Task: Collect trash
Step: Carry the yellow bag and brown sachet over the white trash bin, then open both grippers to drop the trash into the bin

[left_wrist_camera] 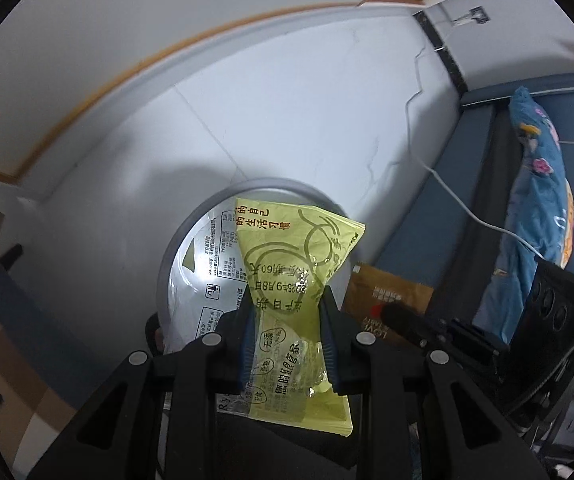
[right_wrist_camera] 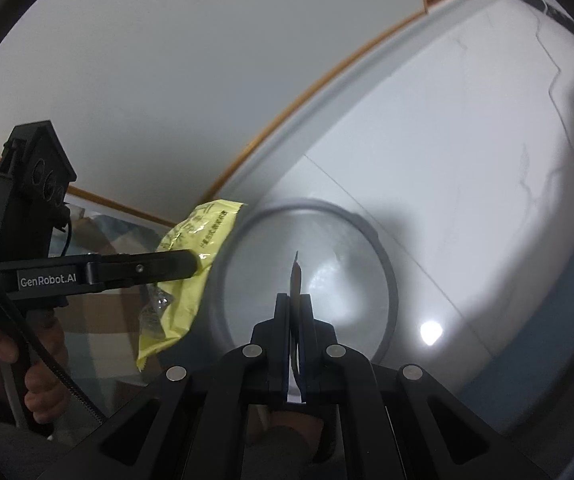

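My left gripper [left_wrist_camera: 287, 304] is shut on a yellow printed wrapper [left_wrist_camera: 287, 264] and holds it over a round grey trash bin [left_wrist_camera: 191, 224] lined with a clear bag. The bin holds a silvery printed wrapper [left_wrist_camera: 215, 264]. In the right wrist view the yellow wrapper [right_wrist_camera: 191, 276] hangs left of the bin [right_wrist_camera: 383, 264]. My right gripper [right_wrist_camera: 295, 300] is shut on a thin flat brown wrapper [right_wrist_camera: 295, 276], seen edge-on, over the bin. That brown wrapper [left_wrist_camera: 387, 300] and the right gripper [left_wrist_camera: 403, 320] show at right in the left wrist view.
White tiled floor [left_wrist_camera: 287, 100] lies around the bin, with a white wall and wood-trimmed skirting [right_wrist_camera: 327, 76] behind. A blue sofa edge [left_wrist_camera: 467, 184] with a floral blue cushion [left_wrist_camera: 539, 184] and a white cable [left_wrist_camera: 447, 184] stands to the right.
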`<action>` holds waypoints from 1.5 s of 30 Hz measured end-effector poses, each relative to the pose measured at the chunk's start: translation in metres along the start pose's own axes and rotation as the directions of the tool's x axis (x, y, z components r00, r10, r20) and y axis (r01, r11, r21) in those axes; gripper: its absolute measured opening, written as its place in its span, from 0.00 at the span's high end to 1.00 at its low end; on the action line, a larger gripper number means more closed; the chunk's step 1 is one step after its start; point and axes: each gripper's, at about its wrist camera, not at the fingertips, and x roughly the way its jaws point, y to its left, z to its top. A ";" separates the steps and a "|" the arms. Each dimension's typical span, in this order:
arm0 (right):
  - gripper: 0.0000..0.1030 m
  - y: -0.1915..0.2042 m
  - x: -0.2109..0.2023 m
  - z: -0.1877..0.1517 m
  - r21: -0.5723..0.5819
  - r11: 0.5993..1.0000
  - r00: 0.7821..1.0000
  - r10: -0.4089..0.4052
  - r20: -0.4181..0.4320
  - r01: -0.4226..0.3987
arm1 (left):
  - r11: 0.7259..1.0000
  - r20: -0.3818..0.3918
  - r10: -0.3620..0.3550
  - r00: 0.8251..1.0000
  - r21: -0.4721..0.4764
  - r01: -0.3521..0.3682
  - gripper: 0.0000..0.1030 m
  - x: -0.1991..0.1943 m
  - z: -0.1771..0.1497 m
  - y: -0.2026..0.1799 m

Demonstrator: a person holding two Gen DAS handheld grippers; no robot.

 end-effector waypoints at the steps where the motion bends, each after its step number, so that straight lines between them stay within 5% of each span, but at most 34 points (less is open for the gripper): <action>1: 0.97 -0.002 0.006 -0.001 0.009 1.000 1.000 0.001 -0.011 0.000 | 1.000 -0.016 -0.003 1.000 -0.016 0.003 0.77 0.005 0.001 0.004; 9: 0.94 -0.016 0.038 -0.009 0.039 0.999 0.999 -0.003 -0.052 0.005 | 0.998 -0.092 0.004 0.996 -0.057 -0.009 0.74 0.033 0.008 0.006; 12: 0.94 -0.017 0.044 -0.011 0.052 0.999 0.998 -0.002 -0.062 0.006 | 0.997 -0.102 0.024 0.995 -0.076 -0.031 0.67 0.037 0.009 0.008; 14: 0.94 -0.016 0.040 -0.014 0.050 0.999 0.998 -0.006 -0.068 0.009 | 0.997 -0.107 0.020 0.994 -0.073 -0.028 0.50 0.038 0.007 0.007; 22: 0.65 -0.027 0.019 -0.021 0.052 0.996 0.997 -0.069 -0.043 0.071 | 0.995 -0.104 0.092 0.990 -0.021 -0.095 0.33 0.033 0.001 0.003; 33: 0.56 -0.017 -0.013 -0.017 0.038 0.998 0.999 -0.054 0.011 0.053 | 0.982 0.050 0.185 0.981 0.028 -0.187 0.31 -0.021 -0.014 -0.012; 45: 0.45 0.027 -0.070 -0.010 -0.032 0.999 0.993 -0.004 0.118 0.008 | 0.969 0.285 0.242 0.928 -0.023 -0.246 0.31 -0.121 -0.066 -0.024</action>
